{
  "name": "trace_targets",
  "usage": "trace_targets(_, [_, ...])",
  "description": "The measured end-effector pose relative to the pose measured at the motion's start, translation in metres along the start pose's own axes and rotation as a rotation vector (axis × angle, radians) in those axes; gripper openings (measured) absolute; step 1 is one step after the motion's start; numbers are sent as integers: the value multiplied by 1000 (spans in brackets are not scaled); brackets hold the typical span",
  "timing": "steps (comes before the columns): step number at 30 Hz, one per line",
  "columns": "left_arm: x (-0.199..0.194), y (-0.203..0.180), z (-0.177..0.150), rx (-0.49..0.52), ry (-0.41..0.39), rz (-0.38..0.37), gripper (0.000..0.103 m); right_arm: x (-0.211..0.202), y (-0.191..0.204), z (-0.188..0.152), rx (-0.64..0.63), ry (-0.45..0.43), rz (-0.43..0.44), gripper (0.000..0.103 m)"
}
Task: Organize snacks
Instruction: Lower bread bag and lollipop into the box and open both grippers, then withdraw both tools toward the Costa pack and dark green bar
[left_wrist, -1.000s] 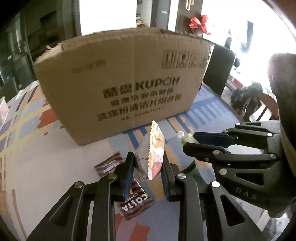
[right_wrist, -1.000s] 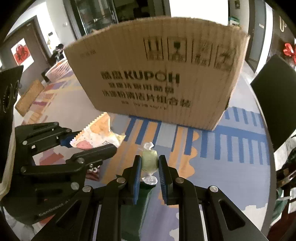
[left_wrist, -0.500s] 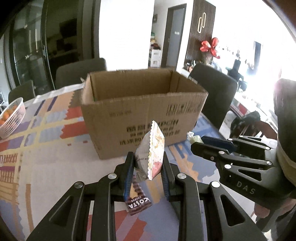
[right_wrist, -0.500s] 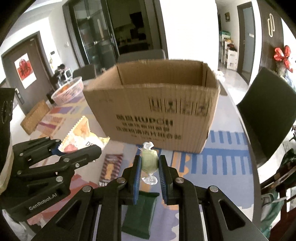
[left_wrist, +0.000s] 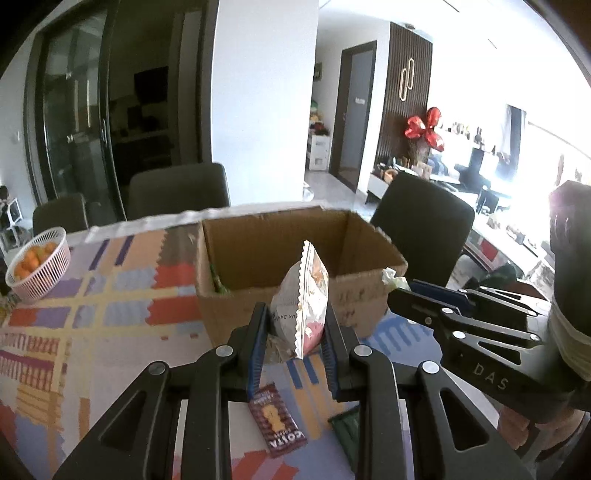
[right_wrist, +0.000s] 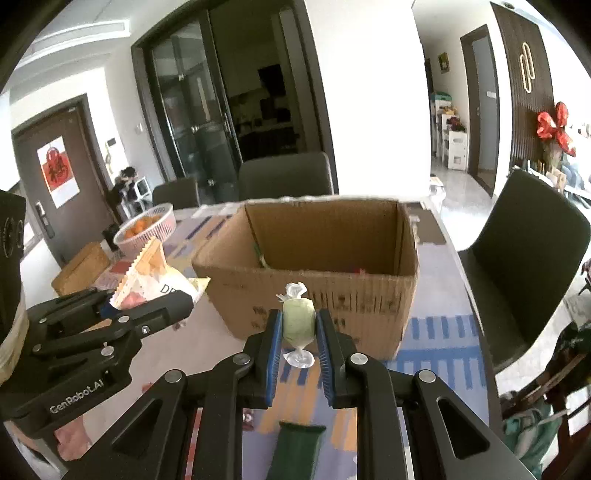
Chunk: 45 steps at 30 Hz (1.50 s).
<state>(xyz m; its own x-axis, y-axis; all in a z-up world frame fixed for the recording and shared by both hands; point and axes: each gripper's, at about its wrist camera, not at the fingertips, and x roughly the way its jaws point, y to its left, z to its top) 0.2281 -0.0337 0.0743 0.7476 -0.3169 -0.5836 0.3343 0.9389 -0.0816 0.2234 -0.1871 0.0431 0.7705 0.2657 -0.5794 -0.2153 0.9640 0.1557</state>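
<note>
Both tools have risen above the box (right_wrist: 325, 266) rim, its open top now ahead and below; left tool (left_wrist: 295, 339) clamps an upright packet (left_wrist: 303, 295), right tool (right_wrist: 298, 332) pinches a green candy (right_wrist: 298, 320), over the surface (left_wrist: 92, 295).

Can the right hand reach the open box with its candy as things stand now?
Probably yes. The right tool, shut on the candy, sits just before the box, whose top is open; nothing stands between them.
</note>
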Motion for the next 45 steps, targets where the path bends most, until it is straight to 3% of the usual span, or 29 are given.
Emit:
trace_targets(15, [9, 15, 49, -8, -54, 32, 28, -5, -1, 51, 6, -87, -10, 20])
trace_targets(26, [47, 31, 65, -46, 29, 13, 28, 22, -6, 71, -8, -54, -57, 20])
trace_targets(39, [83, 35, 67, -15, 104, 60, 28, 52, -10, 75, -2, 13, -92, 20])
trace_targets(41, [86, 38, 65, -22, 116, 78, 39, 55, -10, 76, -3, 18, -102, 21])
trace_targets(45, [81, 43, 58, -51, 117, 84, 49, 57, -9, 74, -10, 19, -136, 38])
